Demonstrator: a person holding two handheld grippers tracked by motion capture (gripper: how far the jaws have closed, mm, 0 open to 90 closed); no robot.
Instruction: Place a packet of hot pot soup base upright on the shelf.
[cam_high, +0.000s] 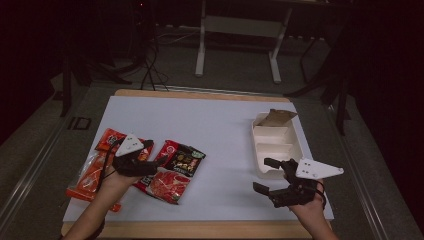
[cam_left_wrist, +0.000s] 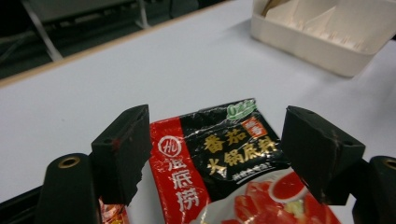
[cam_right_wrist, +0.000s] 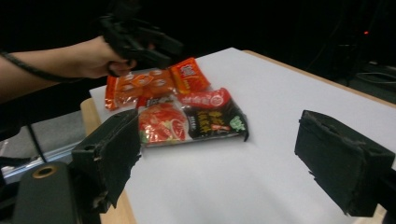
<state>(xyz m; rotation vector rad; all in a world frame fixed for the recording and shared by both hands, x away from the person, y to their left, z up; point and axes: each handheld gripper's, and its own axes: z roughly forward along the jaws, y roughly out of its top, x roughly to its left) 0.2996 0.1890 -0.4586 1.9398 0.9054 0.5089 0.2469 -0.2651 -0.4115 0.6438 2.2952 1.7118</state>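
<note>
1. The white surface (cam_high: 215, 125) has a wooden rim and stands on grey floor in a dark room.
2. The left gripper (cam_high: 150, 162) straddles the red-and-black sauce packet (cam_left_wrist: 219, 154), its jaws spread and not pressing it.
3. The right gripper (cam_high: 267, 176) hovers with spread jaws beside the white tray (cam_high: 277, 142).

The black-and-red sauce packet (cam_left_wrist: 224, 158) reads "番茄火锅底料" and "海底捞".
</note>
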